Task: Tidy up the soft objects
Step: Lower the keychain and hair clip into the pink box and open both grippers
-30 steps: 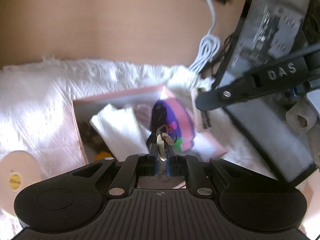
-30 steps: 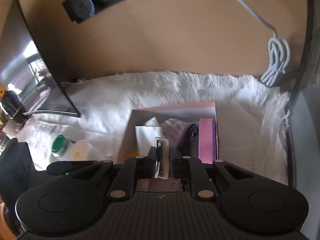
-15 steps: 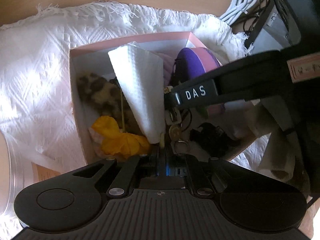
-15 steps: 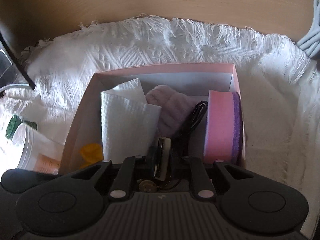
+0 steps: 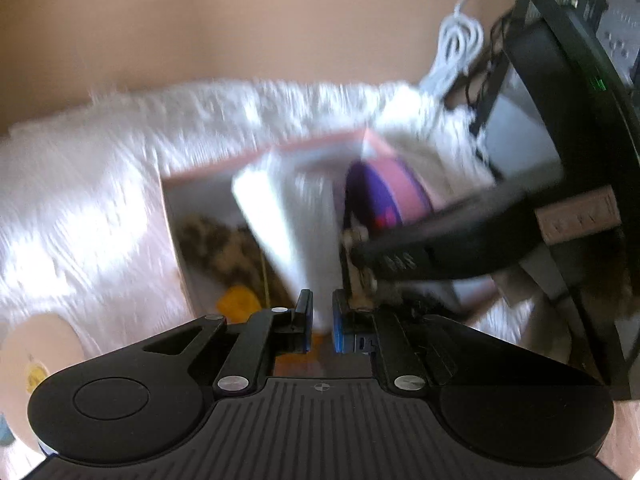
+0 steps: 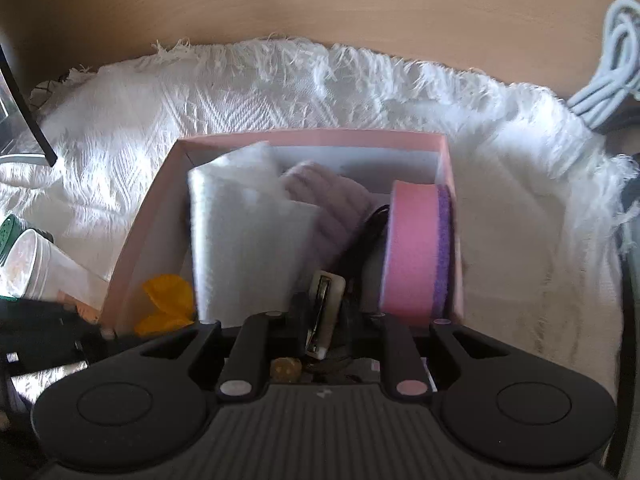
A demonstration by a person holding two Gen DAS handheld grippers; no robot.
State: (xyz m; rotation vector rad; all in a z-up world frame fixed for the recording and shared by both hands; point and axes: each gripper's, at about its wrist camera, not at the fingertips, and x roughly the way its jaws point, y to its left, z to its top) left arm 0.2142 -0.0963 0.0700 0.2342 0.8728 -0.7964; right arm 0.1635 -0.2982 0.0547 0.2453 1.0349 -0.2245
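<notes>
A small cream clip (image 6: 326, 312) is held by the right gripper (image 6: 326, 320) over the box (image 6: 312, 136); the left gripper (image 5: 320, 316), opening, seems empty beside the tissue (image 5: 296, 232).

— What does everything rest on?
— A light wooden tabletop (image 6: 320, 4), bare along the far side. Over the near part lies a white woven cloth (image 6: 520, 184) with a fringed edge.

— And the light?
— Sunlight falls in bright patches on the left of the cloth.

— Anything at the edges?
— A coiled white cable (image 6: 616, 52) lies on the wood at the right. In the left wrist view, a black computer case (image 5: 580, 80) stands just beside it.
</notes>
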